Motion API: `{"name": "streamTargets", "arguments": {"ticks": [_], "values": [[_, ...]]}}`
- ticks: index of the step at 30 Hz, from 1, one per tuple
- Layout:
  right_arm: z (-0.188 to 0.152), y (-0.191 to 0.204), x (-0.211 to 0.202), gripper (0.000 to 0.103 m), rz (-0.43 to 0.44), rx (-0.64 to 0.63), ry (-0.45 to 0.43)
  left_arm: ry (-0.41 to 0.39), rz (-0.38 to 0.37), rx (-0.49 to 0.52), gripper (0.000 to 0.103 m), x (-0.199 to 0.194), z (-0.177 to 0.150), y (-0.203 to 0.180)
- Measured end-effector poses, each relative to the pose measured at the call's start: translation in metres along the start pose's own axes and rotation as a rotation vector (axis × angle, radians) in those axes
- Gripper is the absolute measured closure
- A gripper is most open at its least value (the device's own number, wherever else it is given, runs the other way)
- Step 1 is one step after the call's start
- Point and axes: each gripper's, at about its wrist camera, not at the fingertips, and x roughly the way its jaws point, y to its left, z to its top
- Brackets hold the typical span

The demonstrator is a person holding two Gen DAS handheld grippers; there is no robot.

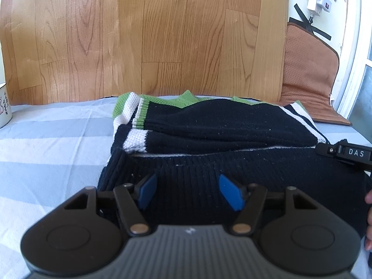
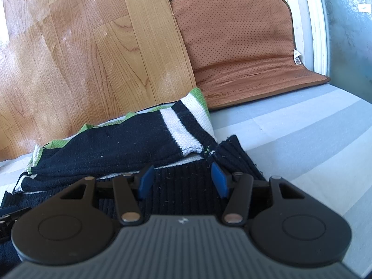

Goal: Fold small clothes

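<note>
Two tongs spread over one folded navy sweater (image 1: pixel 209 125), left tongs (image 1: pixel 188 191), right tongs (image 2: pixel 182 181), striped sheet (image 1: pixel 51 139)

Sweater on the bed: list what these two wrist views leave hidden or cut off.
- Sweater hem: near edge hidden behind the left gripper body in the left view, behind the right gripper body in the right view.
- Mug: cut off by the left view's edge.
- Sweater's underside: hidden by its folded sleeves.
</note>
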Motion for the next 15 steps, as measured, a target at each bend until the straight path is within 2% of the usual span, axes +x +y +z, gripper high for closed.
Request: {"name": "streamTargets", "arguments": {"ticks": [15], "values": [[0.0005, 0.0009, 0.0, 0.045, -0.005, -0.008, 0.001, 0.003, 0.001, -0.002, 0.041, -0.0003, -0.0004, -0.0002]]}}
